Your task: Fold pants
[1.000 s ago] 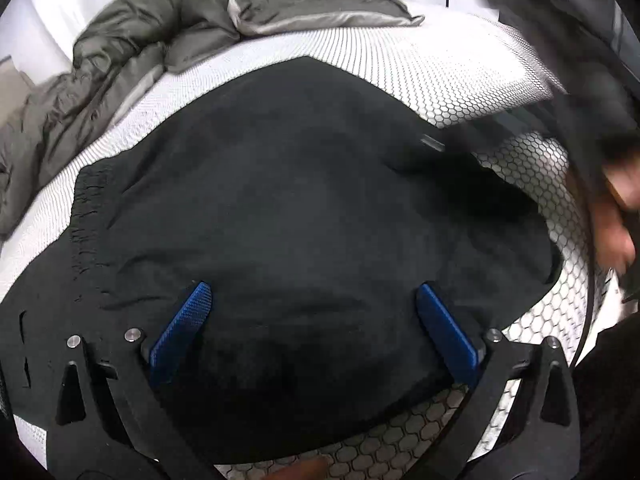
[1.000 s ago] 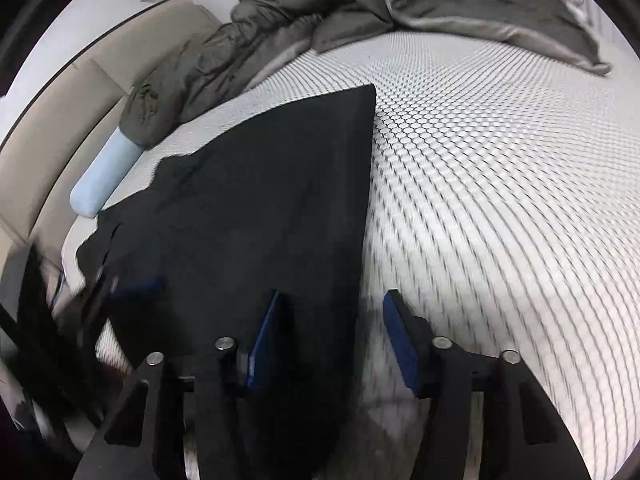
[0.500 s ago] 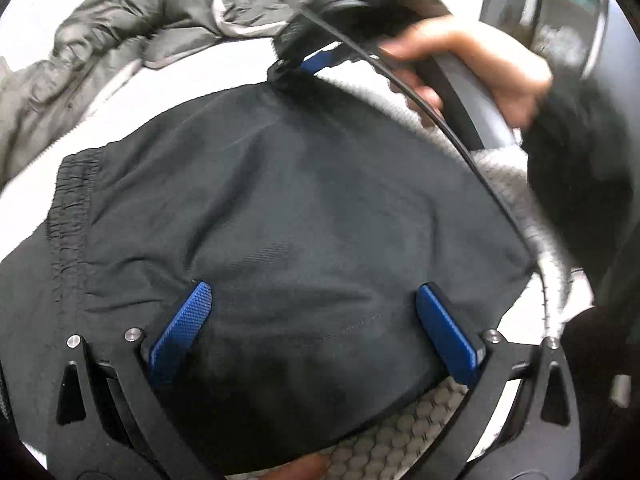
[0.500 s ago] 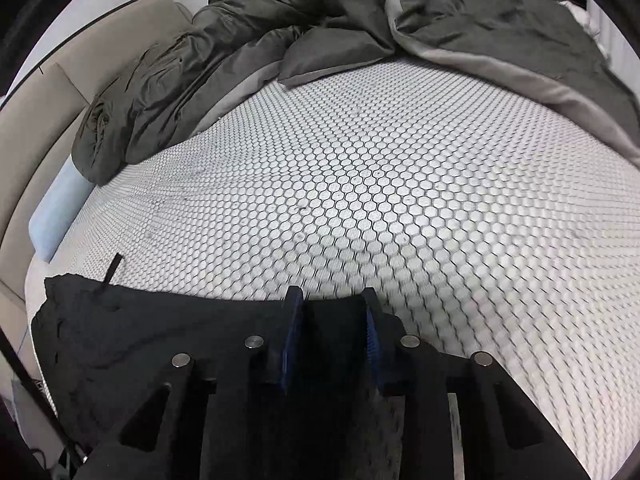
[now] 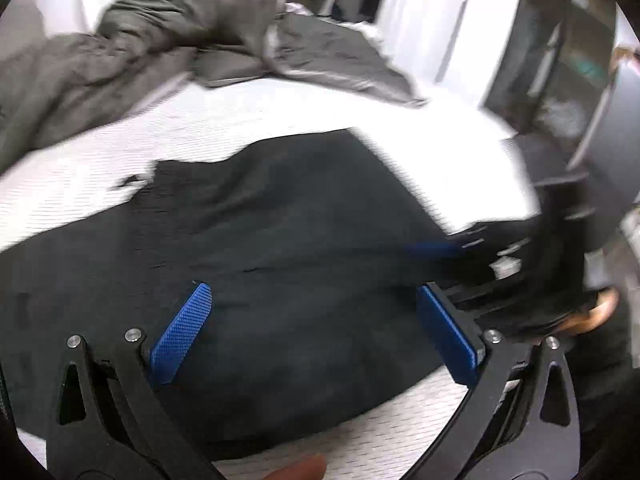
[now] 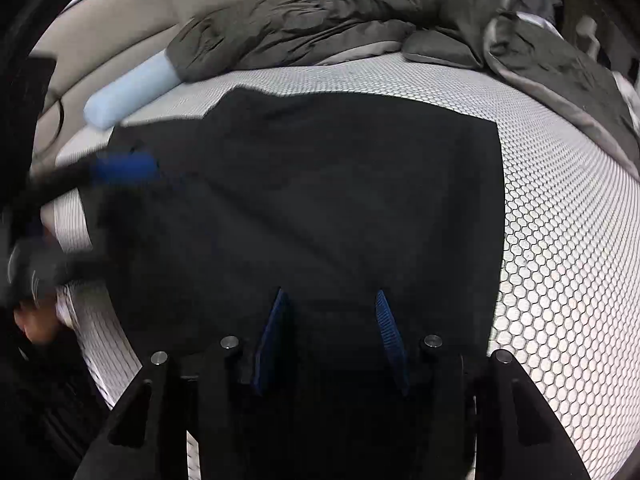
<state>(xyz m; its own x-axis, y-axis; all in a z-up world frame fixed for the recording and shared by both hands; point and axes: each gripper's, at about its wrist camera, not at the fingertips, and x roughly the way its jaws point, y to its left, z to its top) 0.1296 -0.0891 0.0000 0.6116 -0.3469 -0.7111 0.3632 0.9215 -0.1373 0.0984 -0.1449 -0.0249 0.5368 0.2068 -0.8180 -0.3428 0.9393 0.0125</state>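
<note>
Both tools hover over the black pants [image 6: 320, 208], which lie spread flat on the bed [image 6: 560, 240] on its honeycomb-patterned cover, well short of the heaped grey duvet [image 6: 360, 20] at the far side. Blue pads of the left tool [image 5: 316, 332] stand wide apart above the cloth with nothing pinched between them. On the right tool [image 6: 332, 340] the jaws are partway apart and opening; dark fabric lies beneath and between them, but the pads do not appear to press on it. The garment looks folded into a fairly square panel, so the step in hand seems to be letting go and lining up the next fold. To do that well, each tool should bite a corner or edge of the same side, lift only enough to clear the cover, carry the edge across evenly so both corners land together, and then smooth out the creases running across the middle. Much is hard to read: the left wrist view is smeared by motion, the pants' near edge is hidden behind the tool frames, and black on black hides how many layers there are. A pale blue bolster [image 6: 128, 92] is partly tucked under the duvet.
</note>
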